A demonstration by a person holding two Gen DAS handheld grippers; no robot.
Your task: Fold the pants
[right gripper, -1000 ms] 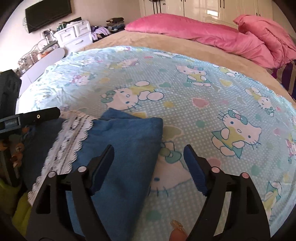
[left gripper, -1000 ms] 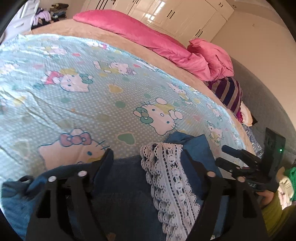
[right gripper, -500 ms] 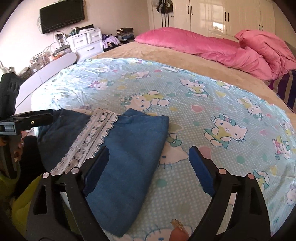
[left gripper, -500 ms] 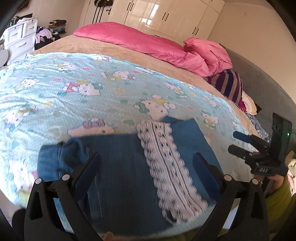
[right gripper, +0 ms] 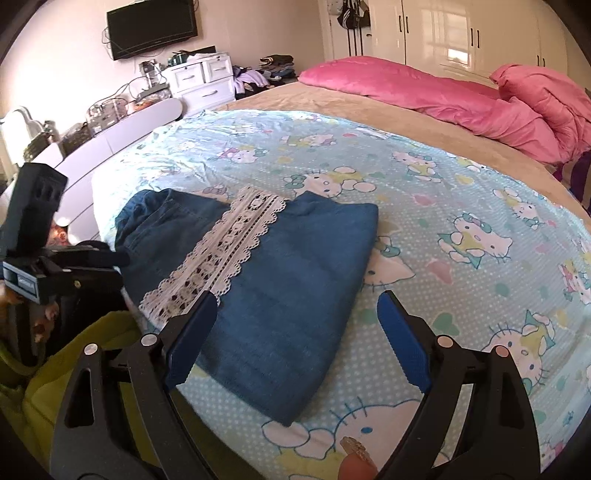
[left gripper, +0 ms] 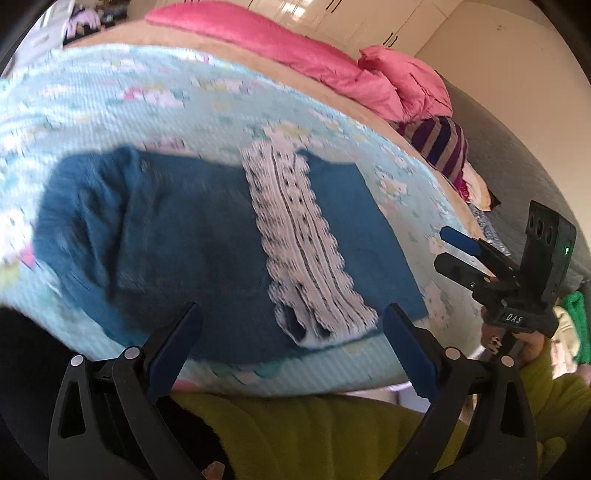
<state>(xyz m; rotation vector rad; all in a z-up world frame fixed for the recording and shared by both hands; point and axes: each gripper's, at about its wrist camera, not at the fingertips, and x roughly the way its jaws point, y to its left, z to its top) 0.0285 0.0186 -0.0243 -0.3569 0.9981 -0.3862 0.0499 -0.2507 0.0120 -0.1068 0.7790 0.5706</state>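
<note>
The folded blue denim pants (right gripper: pixel 291 273) lie flat near the front edge of the bed, with a white lace hem band (right gripper: pixel 225 251) across the top. They also show in the blurred left wrist view (left gripper: pixel 177 236), with the lace band (left gripper: pixel 303 243). My left gripper (left gripper: pixel 291 332) is open and empty, held back from the bed edge, apart from the pants. My right gripper (right gripper: pixel 295 325) is open and empty above the pants' near end. Each gripper shows in the other's view: the right gripper (left gripper: pixel 458 251), the left gripper (right gripper: pixel 110 258).
The bed has a light blue cartoon-cat sheet (right gripper: pixel 461 206) over a tan cover. Pink pillows and a duvet (right gripper: pixel 461 96) lie at the far side. White drawers (right gripper: pixel 203 81) and a wall TV (right gripper: pixel 151 26) stand at the left. A green-sleeved arm (left gripper: pixel 332 435) is below.
Both grippers have pulled back and away from the pants, which stay folded on the bed. The left wrist view has dropped below the bed edge and is blurred by motion.
</note>
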